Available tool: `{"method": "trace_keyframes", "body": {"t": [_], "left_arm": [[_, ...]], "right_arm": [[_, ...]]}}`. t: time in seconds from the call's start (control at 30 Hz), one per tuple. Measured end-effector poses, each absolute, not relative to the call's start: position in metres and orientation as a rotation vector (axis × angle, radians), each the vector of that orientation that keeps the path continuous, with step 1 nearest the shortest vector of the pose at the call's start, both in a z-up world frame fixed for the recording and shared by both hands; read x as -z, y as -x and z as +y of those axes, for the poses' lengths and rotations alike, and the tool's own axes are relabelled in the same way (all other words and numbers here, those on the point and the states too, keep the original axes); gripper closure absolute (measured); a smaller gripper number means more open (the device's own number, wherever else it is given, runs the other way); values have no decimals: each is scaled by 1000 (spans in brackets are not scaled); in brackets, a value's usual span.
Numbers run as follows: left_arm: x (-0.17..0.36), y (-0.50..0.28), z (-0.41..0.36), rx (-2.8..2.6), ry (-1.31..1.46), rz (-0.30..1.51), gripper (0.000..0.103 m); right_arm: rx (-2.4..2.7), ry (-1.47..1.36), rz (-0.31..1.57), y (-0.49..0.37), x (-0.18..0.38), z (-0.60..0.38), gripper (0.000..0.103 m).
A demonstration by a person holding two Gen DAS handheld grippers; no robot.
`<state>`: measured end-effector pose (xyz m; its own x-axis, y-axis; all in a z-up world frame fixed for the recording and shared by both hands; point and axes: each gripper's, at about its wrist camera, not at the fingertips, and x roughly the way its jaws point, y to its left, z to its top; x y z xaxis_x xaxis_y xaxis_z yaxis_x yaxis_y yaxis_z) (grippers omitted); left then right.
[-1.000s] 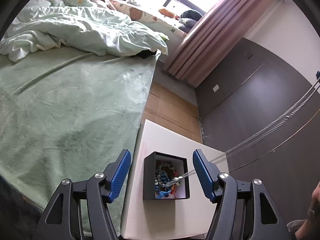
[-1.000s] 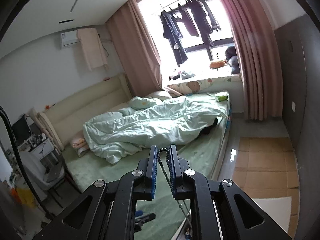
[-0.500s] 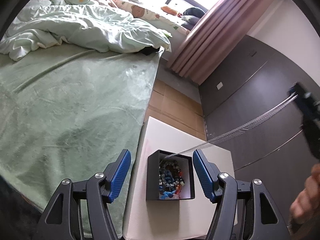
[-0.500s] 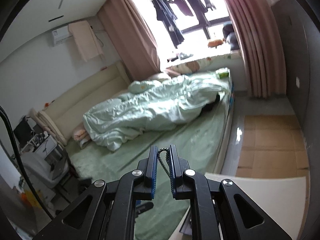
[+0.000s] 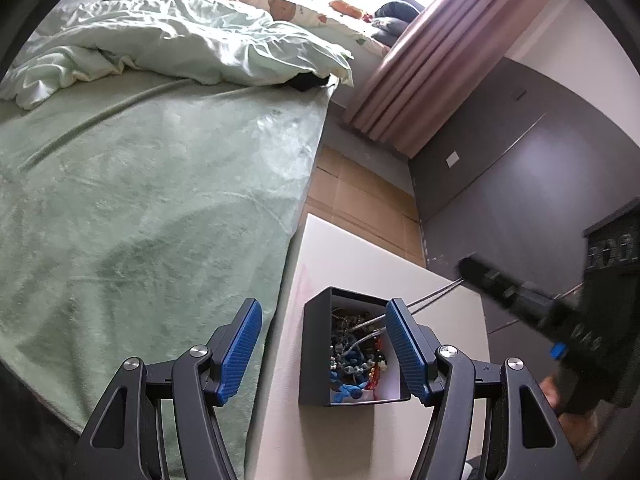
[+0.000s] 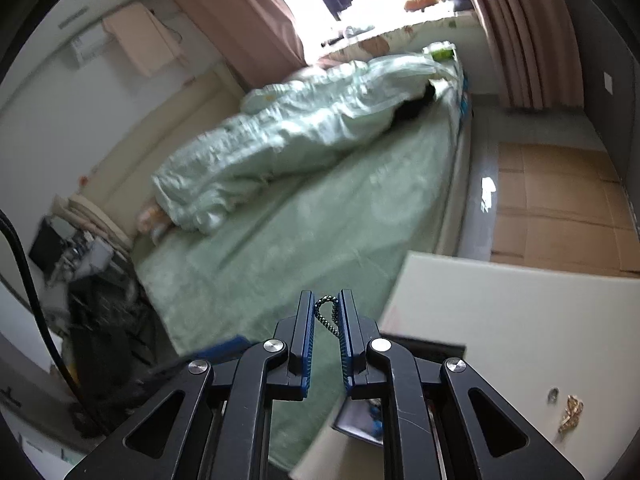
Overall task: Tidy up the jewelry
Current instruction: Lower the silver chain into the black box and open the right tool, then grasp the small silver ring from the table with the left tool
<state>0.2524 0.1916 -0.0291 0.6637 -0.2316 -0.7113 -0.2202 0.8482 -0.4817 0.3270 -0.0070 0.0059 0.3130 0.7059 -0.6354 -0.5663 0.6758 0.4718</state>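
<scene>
A black box (image 5: 314,354) with a white inside stands on the white table (image 5: 344,248), filled with tangled beads and chains (image 5: 354,354). My left gripper (image 5: 322,346) hovers above it, open, its blue pads on either side of the box. A silver chain (image 5: 434,296) runs from the box up to the right. My right gripper (image 6: 326,314) is shut on that chain (image 6: 326,312), a loop of it showing between the pads. In the left wrist view the right gripper appears blurred at the right edge.
A bed with a green blanket (image 5: 152,184) and a crumpled duvet (image 5: 192,40) lies left of the table. A small ring (image 6: 553,395) and a gold chain (image 6: 570,414) rest on the table (image 6: 520,312) at the right. Dark wall panels (image 5: 540,184) stand behind, cardboard (image 6: 560,208) covers the floor.
My right gripper has dropped a long way with the chain, tilting down toward the table and coming into the left wrist view. The chain now slopes much lower. My left gripper sank slightly toward the box.
</scene>
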Motion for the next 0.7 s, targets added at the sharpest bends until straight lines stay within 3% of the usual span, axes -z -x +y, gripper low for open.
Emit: {"method": "trace_keyframes", "body": {"t": [0.07,0.1,0.13,0.7], "left_arm": [[31,-257,184,15,564,866,38],[32,-260,180,20,557,869,37],[33,-261,176,24,550,870,37],[46,-307,59,221,391,963,37]], "right_arm": [[-836,-164,987,-333,9,-7,64],[-831,-171,1004,-334,16,-12,39],[-829,-180,999,-334,20,-19,35],[-533,-289,1043,-336,47,-168,35]]}}
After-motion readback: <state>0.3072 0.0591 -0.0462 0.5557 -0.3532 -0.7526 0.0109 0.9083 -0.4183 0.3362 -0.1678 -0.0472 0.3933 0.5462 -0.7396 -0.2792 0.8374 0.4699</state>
